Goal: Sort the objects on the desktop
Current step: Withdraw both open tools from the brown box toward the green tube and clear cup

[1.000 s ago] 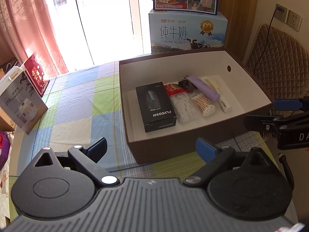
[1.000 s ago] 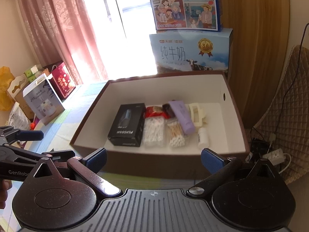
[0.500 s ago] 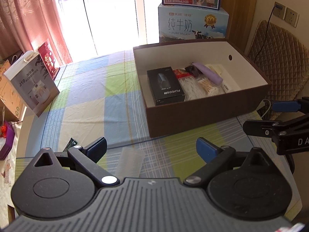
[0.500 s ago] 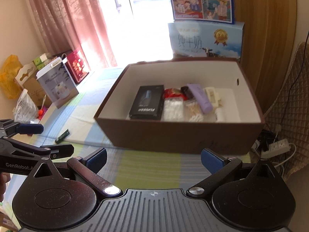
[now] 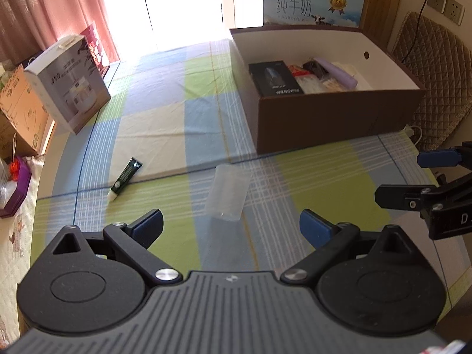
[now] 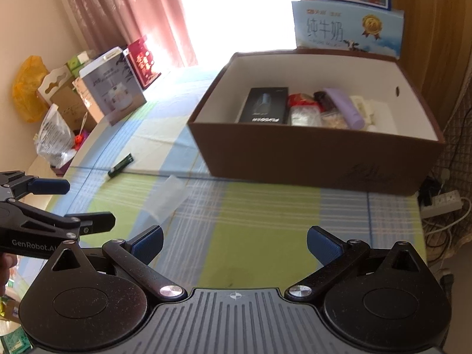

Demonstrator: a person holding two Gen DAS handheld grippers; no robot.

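Checked green, blue and cream tablecloth [image 5: 183, 112], left gripper [image 5: 231, 227] held low with jaws wide apart, empty, clear plastic case [image 5: 228, 191] lying flat just ahead, dark green tube [image 5: 125, 177] further left, right gripper [image 6: 234, 242] likewise spread and empty, brown cardboard box [image 6: 318, 159] beyond, holding sorted items.

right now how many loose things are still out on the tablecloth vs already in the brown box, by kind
On the tablecloth:
dark green tube: 1
clear plastic case: 1
In the brown box:
black carton: 1
purple tube: 1
red packet: 1
clear bags of swabs: 2
Other pieces in the box are too hidden to count.
Total: 7
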